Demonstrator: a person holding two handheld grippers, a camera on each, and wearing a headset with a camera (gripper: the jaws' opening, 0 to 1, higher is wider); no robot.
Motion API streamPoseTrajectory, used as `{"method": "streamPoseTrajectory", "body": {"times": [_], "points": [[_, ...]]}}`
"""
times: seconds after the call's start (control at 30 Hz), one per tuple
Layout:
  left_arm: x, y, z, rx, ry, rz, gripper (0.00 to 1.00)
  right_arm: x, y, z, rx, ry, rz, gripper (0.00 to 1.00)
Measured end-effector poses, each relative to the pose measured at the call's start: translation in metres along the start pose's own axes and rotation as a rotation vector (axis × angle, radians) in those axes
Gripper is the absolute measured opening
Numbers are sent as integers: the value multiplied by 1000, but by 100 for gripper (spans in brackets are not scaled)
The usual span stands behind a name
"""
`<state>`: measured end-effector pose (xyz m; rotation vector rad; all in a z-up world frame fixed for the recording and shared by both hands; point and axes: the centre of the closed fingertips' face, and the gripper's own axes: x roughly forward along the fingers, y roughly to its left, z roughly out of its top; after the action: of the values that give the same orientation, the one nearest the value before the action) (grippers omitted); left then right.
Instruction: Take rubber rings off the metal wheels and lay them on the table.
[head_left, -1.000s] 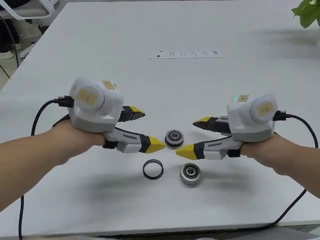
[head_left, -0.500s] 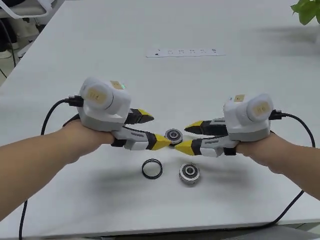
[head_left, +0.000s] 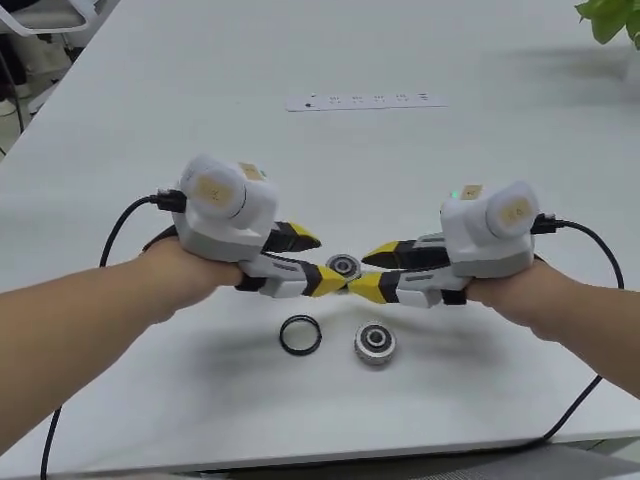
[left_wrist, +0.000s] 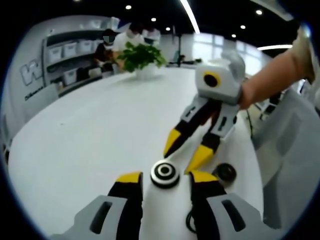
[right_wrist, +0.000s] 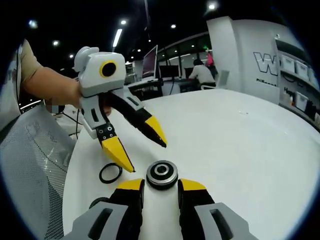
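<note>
Ring (left_wrist: 189, 221) mostly behind left claw (left_wrist: 166, 177)

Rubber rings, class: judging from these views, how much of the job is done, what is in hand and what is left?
Done: one rubber ring lies loose on the table, beside the near wheel, which looks bare. In hand: the open left gripper and right gripper flank the far wheel; contact is unclear. Left: that wheel's dark ring looks still on, to be pulled off and laid down.

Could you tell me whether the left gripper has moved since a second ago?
Yes: the left gripper has closed in rightward on the farther round metal wheel, judged against the loose black rubber ring.
</note>
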<state>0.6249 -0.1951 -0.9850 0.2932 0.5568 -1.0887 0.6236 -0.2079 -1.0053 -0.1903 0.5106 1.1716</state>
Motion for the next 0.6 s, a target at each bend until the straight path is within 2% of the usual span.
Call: {"method": "streamPoseTrajectory", "body": {"times": [0.6], "points": [[16,-2,0,19,31,-8,23,-3,-2,-3,11,1,-10,23]]}}
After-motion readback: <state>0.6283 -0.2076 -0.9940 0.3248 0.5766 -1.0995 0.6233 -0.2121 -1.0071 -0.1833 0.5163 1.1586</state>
